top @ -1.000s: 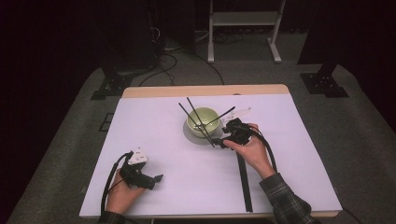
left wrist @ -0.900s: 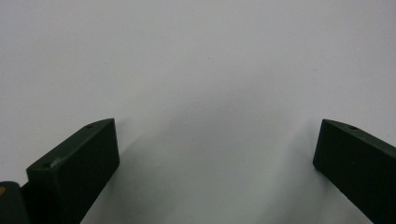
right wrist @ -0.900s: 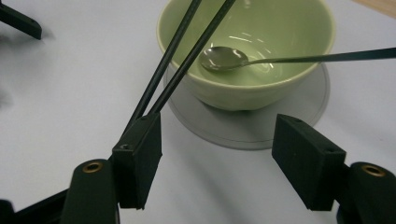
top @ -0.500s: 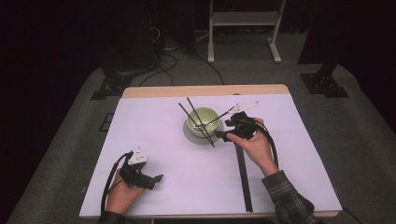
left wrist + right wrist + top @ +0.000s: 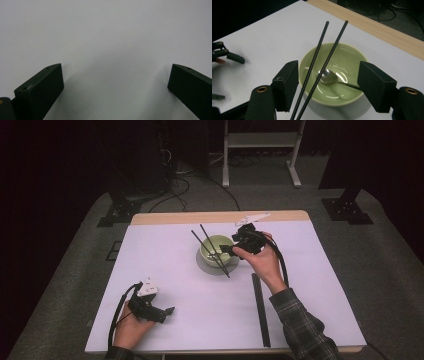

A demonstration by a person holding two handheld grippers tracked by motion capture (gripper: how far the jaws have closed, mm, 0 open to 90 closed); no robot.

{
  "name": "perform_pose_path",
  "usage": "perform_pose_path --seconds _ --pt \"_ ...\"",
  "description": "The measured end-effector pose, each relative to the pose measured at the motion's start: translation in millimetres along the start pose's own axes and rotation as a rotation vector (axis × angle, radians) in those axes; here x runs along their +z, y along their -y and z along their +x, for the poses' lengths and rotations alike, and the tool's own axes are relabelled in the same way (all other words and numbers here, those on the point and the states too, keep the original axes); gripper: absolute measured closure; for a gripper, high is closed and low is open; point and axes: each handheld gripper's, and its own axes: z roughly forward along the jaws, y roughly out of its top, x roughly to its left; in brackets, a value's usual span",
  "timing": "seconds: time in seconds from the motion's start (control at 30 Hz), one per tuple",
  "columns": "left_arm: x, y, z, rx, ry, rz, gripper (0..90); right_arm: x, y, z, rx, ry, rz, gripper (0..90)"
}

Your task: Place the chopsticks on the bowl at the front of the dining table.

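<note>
A pale green bowl (image 5: 215, 246) stands on a grey saucer (image 5: 202, 265) at the middle back of the white table (image 5: 165, 270). Two black chopsticks (image 5: 209, 246) lie side by side across its rim. In the right gripper view a metal spoon (image 5: 328, 77) rests inside the bowl (image 5: 342, 57) under the chopsticks (image 5: 323, 56). My right gripper (image 5: 230, 250) hovers at the bowl's right side, its jaws open and apart from the rim (image 5: 329, 73). My left gripper (image 5: 167, 311) rests at the front left, open over bare table (image 5: 115, 72).
A long black strip (image 5: 260, 307) lies on the table right of centre, running toward the front edge under the right forearm. A wooden border (image 5: 170, 217) runs along the table's back. Stands and cables are on the floor beyond.
My right gripper has risen and drawn slightly back from the bowl's right rim. Bowl, chopsticks and left gripper have stayed put.
</note>
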Motion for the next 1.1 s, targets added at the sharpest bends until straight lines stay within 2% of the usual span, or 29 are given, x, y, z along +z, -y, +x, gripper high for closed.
perform_pose_path --seconds 0.2,0.57,1.1 --pt "0.2 0.0 -0.2 -0.003 0.000 -0.003 0.0 11.0 -15.7 -1.5 0.002 0.006 -0.002 31.9" --pt "-0.2 -0.1 0.1 0.000 0.001 0.003 0.0 42.8 -36.8 -7.7 -0.002 0.007 0.007 30.8" --pt "-0.1 0.0 0.1 0.000 0.001 0.001 0.0 88.9 -52.4 -8.3 0.012 0.006 0.049 28.2"
